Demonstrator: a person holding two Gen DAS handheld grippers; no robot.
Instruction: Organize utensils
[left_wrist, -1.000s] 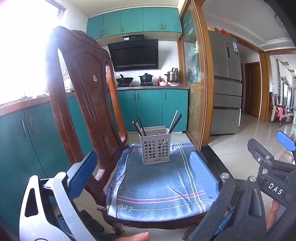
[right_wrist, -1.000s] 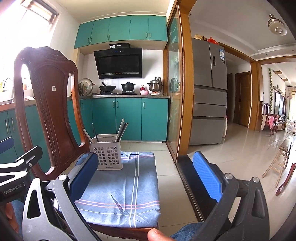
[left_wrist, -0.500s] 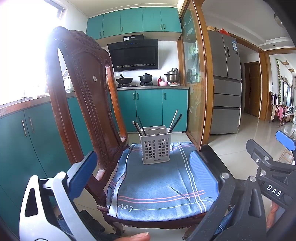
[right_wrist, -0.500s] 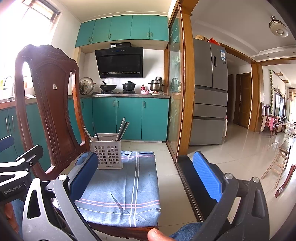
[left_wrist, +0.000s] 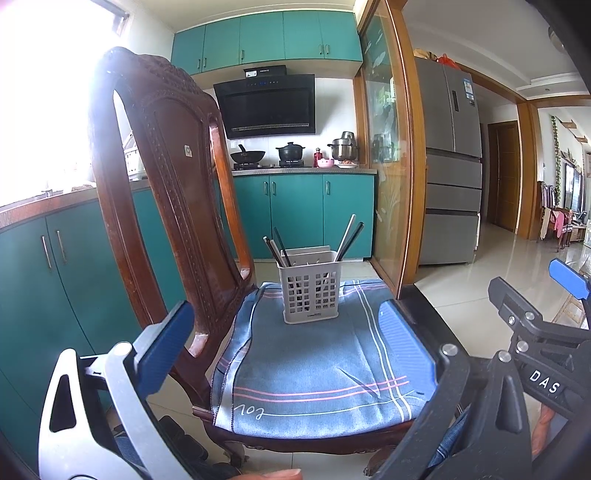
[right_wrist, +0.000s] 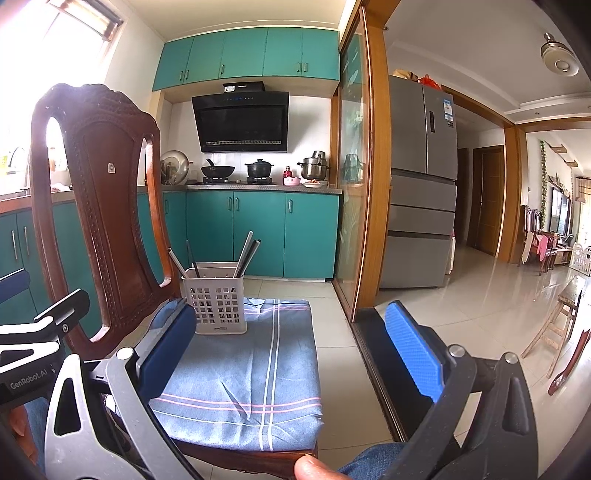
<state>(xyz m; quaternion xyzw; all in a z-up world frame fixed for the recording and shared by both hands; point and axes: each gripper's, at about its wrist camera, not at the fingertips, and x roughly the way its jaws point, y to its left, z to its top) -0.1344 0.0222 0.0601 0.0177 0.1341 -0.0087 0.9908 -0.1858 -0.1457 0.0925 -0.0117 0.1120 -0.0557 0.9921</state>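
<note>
Both grippers empty, jaws apart, short of the chair; utensils already standing in the caddy.

White perforated plastic caddy sits toward the back edge of the blue striped cloth on the carved wooden chair, holding thin dark and pale chopsticks. Left gripper and right gripper hover near the front edge. Sticks look light, stiff, slippery: pinch the exposed upper ends. Caddy likely tips easily; the chair back crowds the left side.
</note>
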